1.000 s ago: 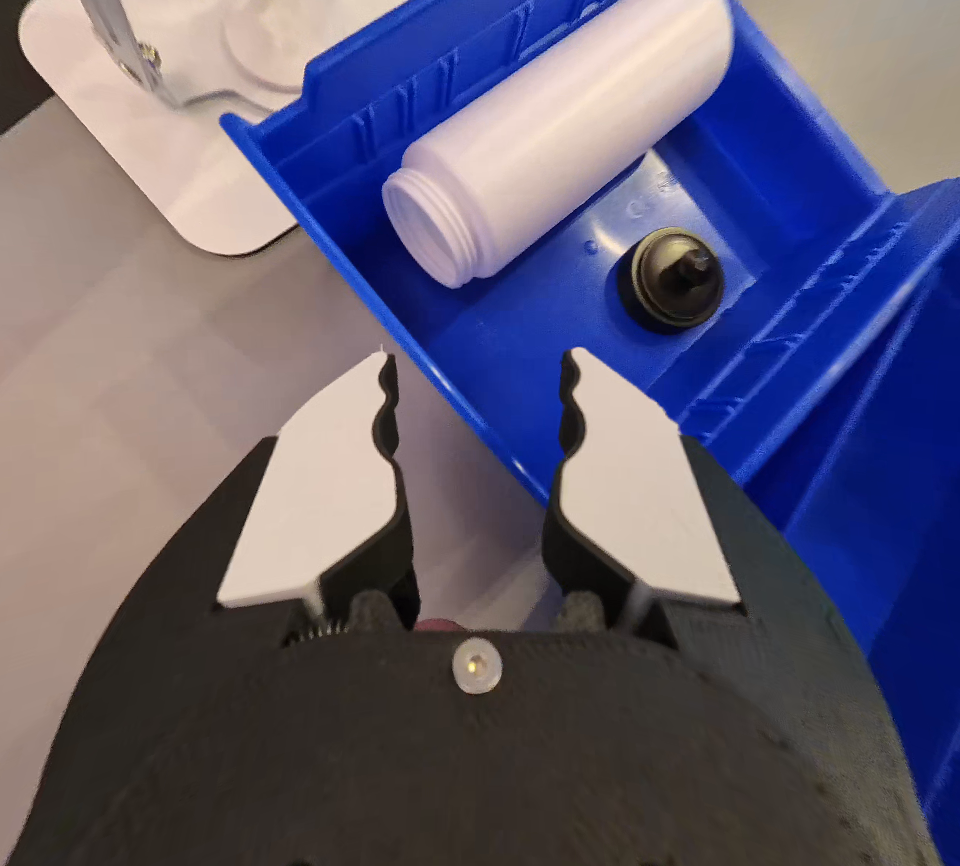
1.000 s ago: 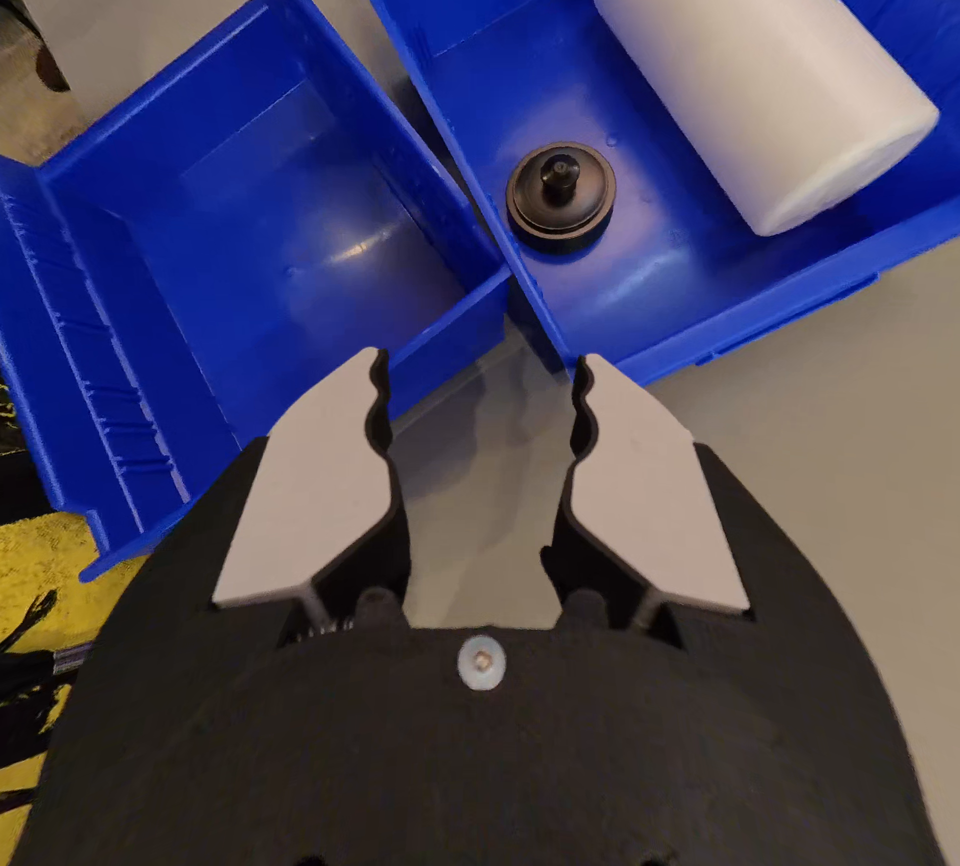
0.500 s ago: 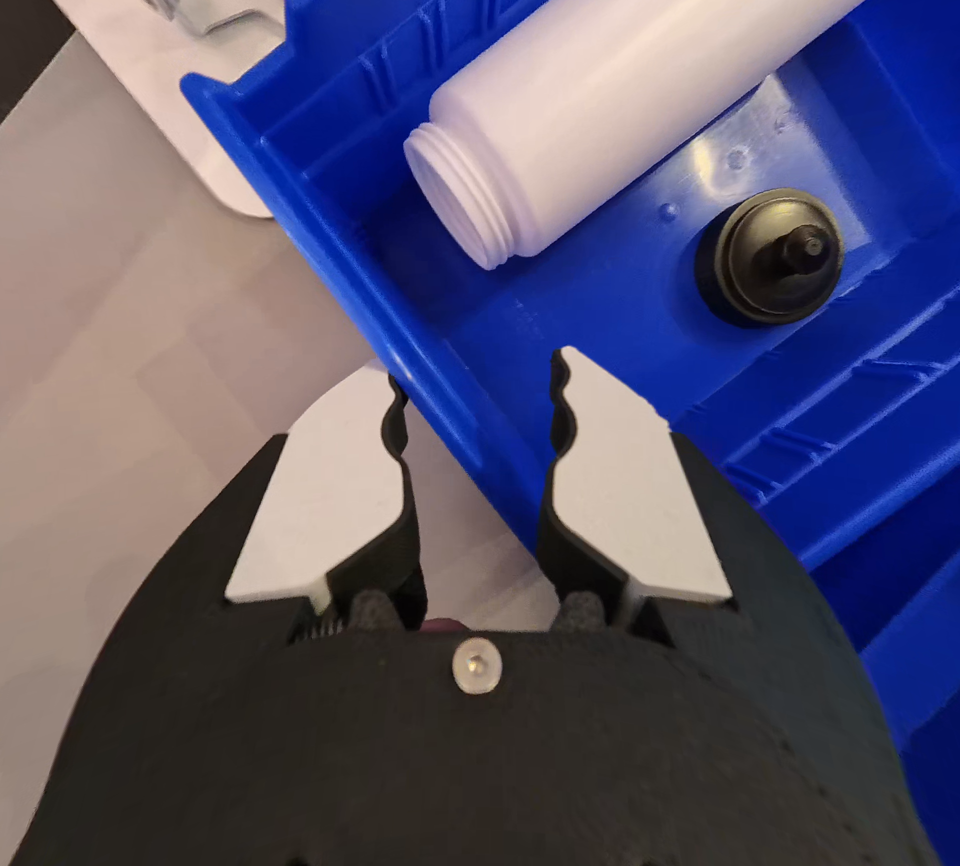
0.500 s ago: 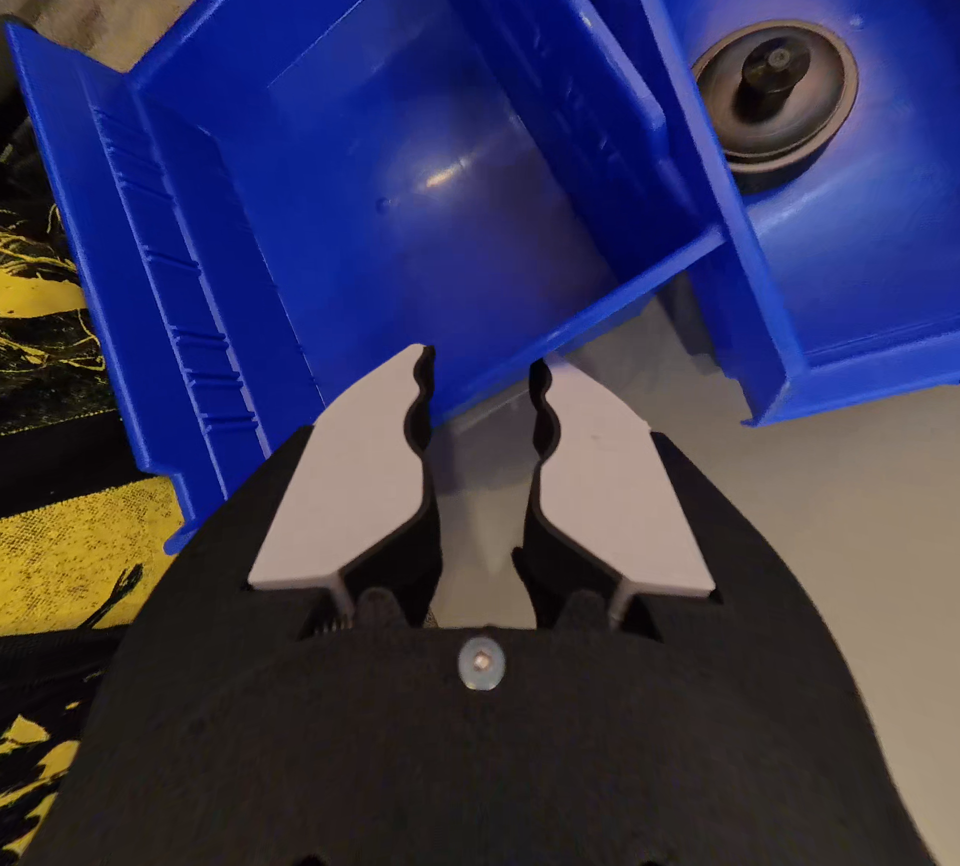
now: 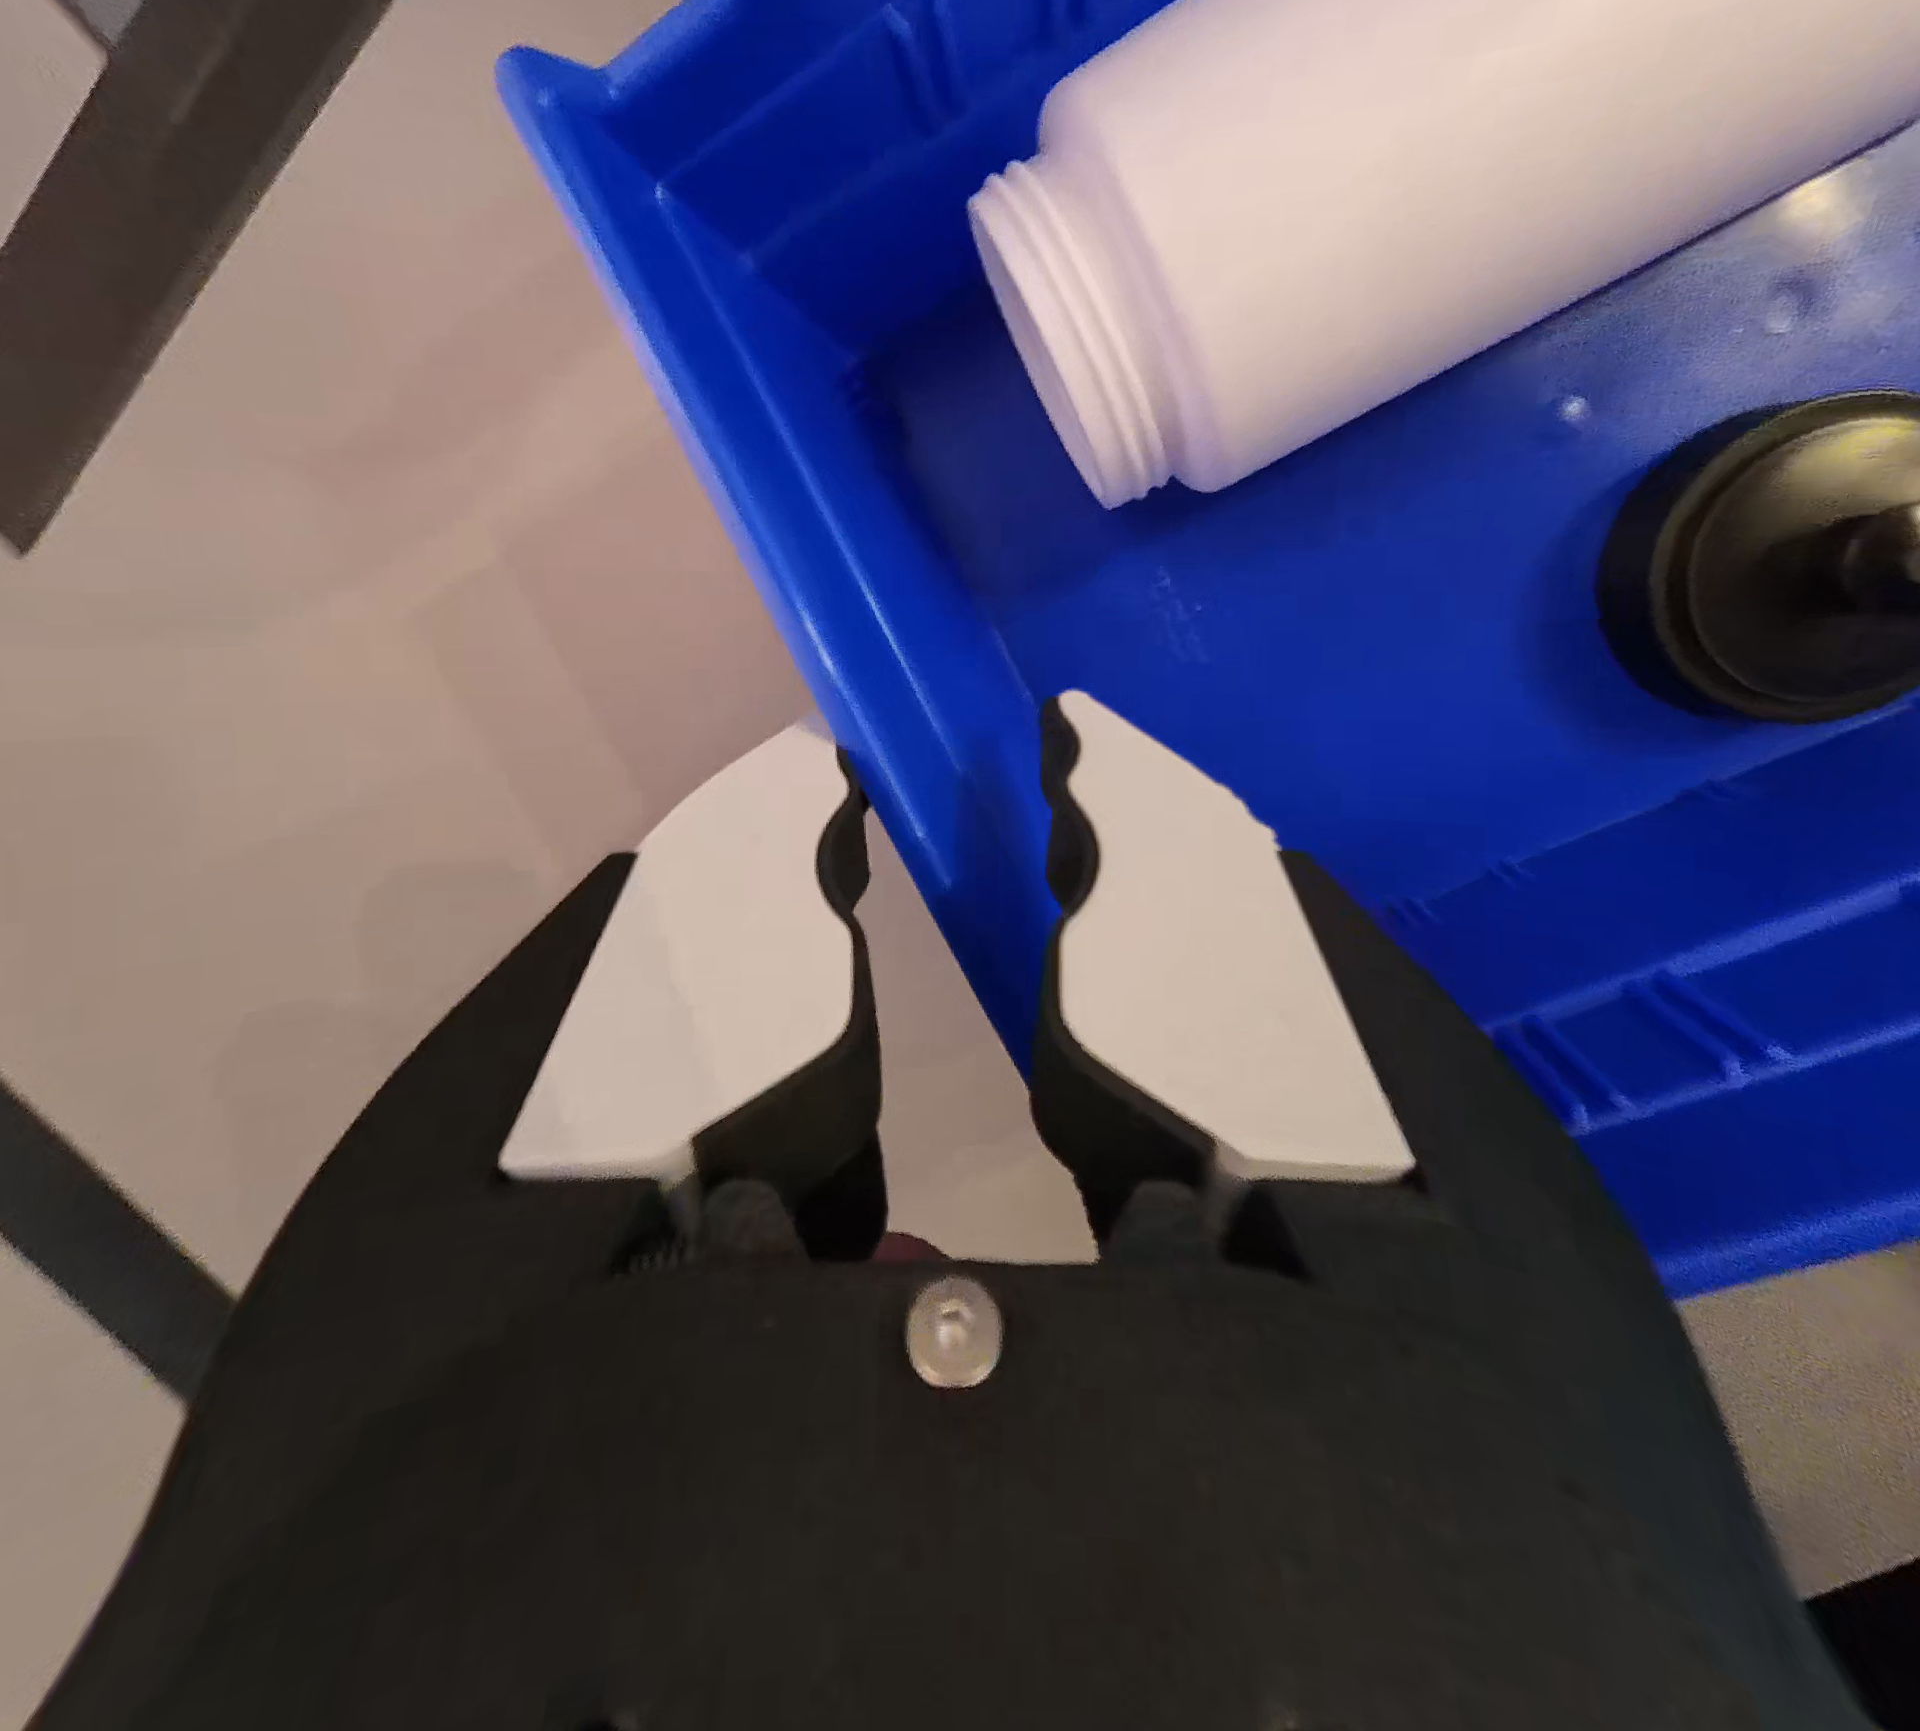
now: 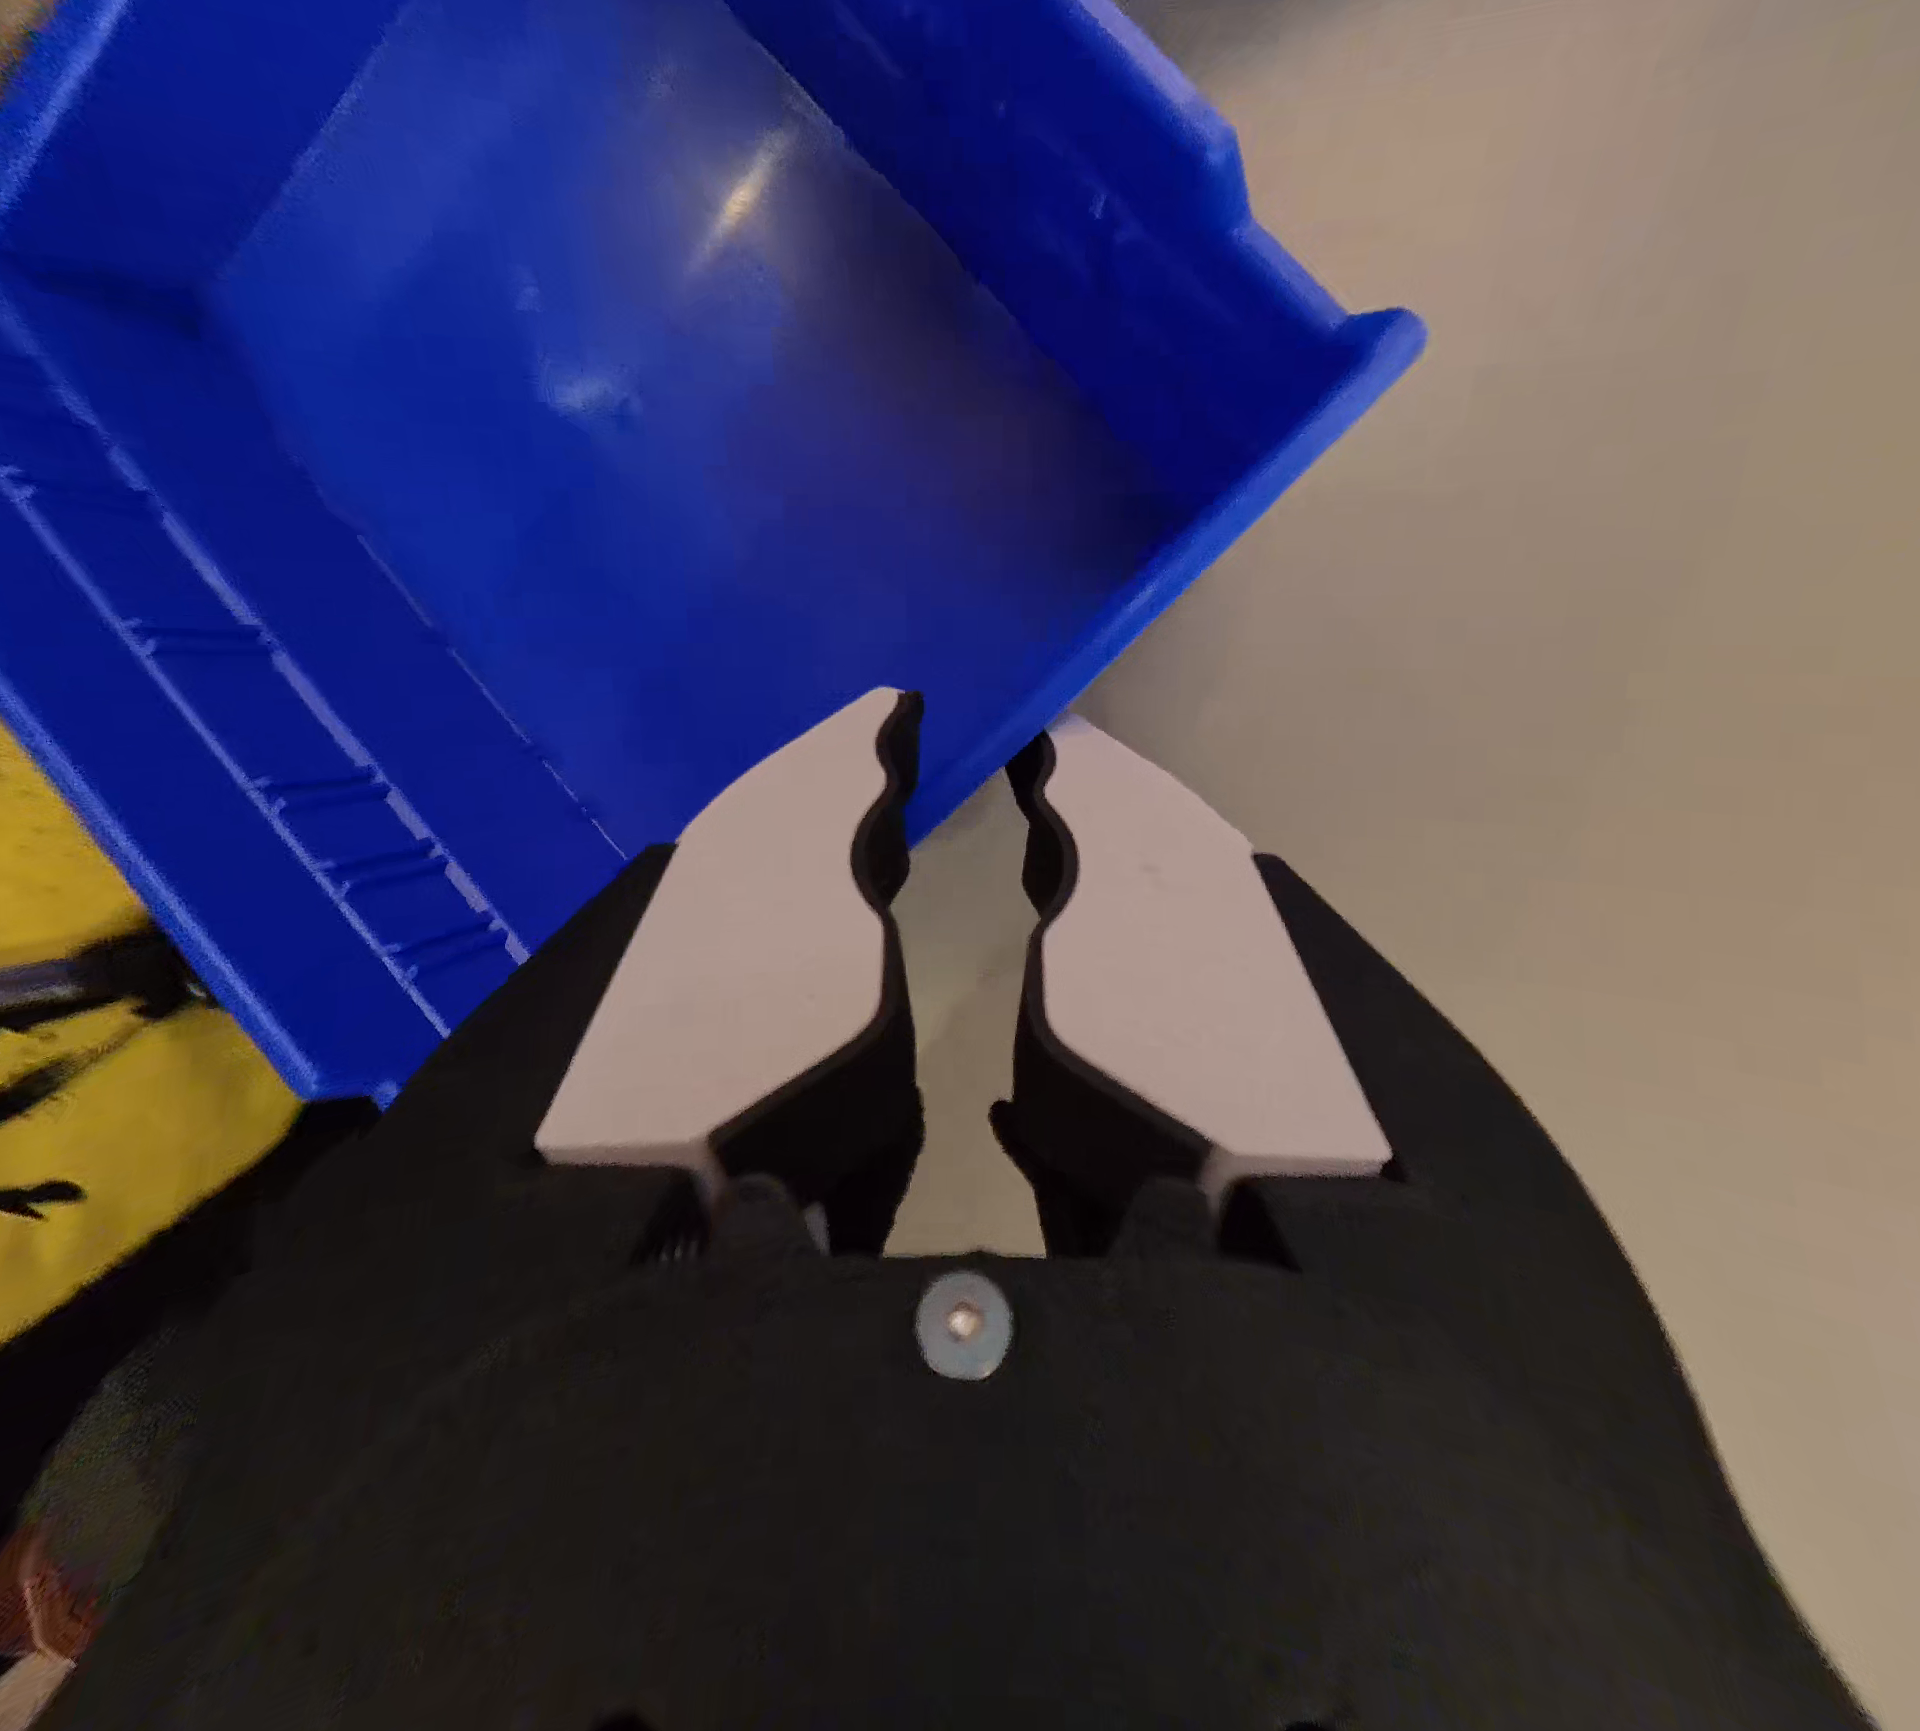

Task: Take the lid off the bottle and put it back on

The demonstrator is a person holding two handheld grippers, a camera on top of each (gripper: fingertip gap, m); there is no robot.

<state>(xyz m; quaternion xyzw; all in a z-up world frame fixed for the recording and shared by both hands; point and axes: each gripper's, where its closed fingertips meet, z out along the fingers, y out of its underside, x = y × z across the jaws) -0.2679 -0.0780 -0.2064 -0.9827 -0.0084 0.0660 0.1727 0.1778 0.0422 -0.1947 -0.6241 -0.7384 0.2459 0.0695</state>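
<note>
The left gripper (image 5: 951,736) has its two fingers drawn close together around the front wall of a blue plastic bin (image 5: 790,476), one finger outside the wall and one inside. The black pads appear to press on the rim, so it seems clamped on the bin, though motion blur makes the contact a little unsure. Inside this bin lies the white bottle (image 5: 1403,195) on its side, without lid. Its threaded open neck points toward the front wall and its body runs away to the upper right, along the ribbed side wall. It is smooth, cylindrical and plain white. Just beside it on the bin floor sits the black lid (image 5: 1787,559) — round, with a small knob on top, apart from the bottle and cut by the picture's right edge.

The right gripper (image 6: 971,725) is also nearly closed, its fingers on both sides of the front lip of a second blue bin (image 6: 1299,455) — again it looks like a grip on the wall. This bin holds nothing visible. Both bins rest on a pale grey table (image 6: 1558,538); a yellow and black surface (image 6: 94,1037) shows at the left of the right wrist view.
</note>
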